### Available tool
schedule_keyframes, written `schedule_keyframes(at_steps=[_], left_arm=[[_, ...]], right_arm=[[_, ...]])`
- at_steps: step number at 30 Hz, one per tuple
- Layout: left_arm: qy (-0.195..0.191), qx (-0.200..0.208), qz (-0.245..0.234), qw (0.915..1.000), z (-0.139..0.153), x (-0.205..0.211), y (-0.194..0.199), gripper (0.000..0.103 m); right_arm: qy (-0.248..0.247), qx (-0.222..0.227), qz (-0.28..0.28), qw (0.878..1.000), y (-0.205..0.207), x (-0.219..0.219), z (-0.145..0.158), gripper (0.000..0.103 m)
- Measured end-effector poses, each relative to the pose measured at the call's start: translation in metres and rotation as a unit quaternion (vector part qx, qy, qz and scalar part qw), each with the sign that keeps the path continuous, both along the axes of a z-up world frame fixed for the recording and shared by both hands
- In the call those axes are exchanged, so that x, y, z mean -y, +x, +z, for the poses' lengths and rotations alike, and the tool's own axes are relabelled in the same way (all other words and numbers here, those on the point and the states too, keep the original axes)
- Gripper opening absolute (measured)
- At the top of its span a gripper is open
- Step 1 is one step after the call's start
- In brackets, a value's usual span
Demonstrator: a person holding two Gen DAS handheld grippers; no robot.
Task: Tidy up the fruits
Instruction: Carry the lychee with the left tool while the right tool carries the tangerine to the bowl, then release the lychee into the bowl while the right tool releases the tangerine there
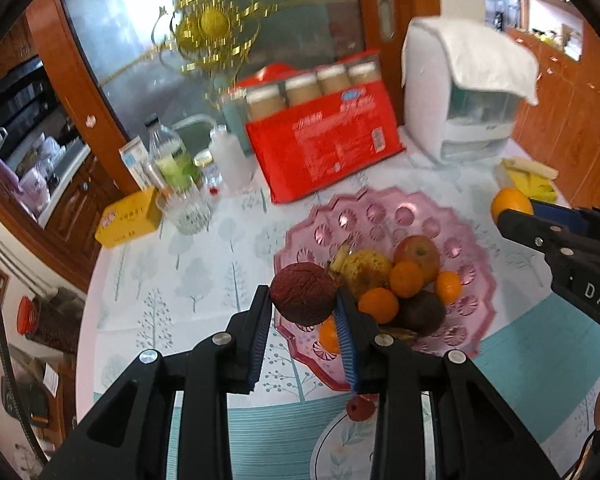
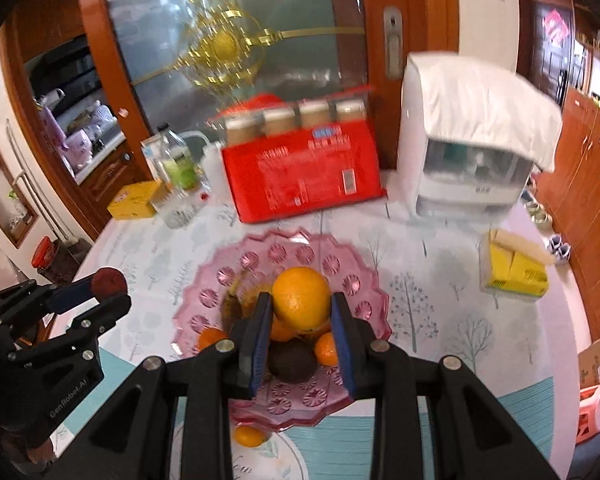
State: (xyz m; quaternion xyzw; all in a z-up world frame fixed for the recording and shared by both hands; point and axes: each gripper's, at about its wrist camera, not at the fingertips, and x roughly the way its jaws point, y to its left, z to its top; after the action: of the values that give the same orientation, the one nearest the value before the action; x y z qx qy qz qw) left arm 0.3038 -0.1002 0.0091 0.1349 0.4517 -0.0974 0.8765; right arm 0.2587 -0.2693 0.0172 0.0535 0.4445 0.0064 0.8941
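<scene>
Left hand-held gripper [image 1: 304,300] clamped on dark red fruit [image 1: 303,294], right hand-held gripper [image 2: 300,304] on orange [image 2: 301,297], above pink plate [image 2: 340,258]

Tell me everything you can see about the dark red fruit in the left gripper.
The dark red fruit is round, with a dull, wrinkled, leathery skin in deep maroon. The left gripper is shut on it, blue pads pressing either side near the fingertips. It hangs above the near rim of the pink glass fruit plate, touching nothing else.

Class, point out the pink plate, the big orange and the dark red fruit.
Pink plate [image 2: 340,266]: right wrist view, bare far rim.
Big orange [image 2: 300,296]: right wrist view, its middle.
Dark red fruit [image 1: 302,294]: left wrist view, its middle.
</scene>
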Motion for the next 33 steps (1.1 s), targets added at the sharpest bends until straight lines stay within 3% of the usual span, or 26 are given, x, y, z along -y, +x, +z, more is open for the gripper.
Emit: schedule_keyframes(at_steps=[10, 21, 24, 28, 33], left_arm=[[0.002, -0.067, 0.013, 0.9976, -0.069, 0.02, 0.034, 0.03], [-0.007, -0.102, 0.015, 0.9946, -0.097, 0.025, 0.052, 0.032], [-0.003, -0.096, 0.018, 0.9952, -0.098, 0.024, 0.054, 0.04], [-0.001, -0.083, 0.024, 0.9963, -0.094, 0.022, 0.053, 0.071], [0.003, -0.073, 0.021, 0.9971, -0.089, 0.021, 0.05, 0.076]], right_arm=[[-0.002, -0.056, 0.005, 0.998, 0.031, 0.009, -0.065, 0.03], [-0.007, -0.085, 0.011, 0.996, 0.047, 0.009, -0.099, 0.031], [-0.01, -0.089, 0.015, 0.996, 0.049, 0.006, -0.103, 0.031], [0.001, -0.093, 0.02, 0.995, 0.05, 0.004, -0.105, 0.035], [0.007, -0.073, 0.027, 0.997, 0.046, 0.001, -0.096, 0.046]])
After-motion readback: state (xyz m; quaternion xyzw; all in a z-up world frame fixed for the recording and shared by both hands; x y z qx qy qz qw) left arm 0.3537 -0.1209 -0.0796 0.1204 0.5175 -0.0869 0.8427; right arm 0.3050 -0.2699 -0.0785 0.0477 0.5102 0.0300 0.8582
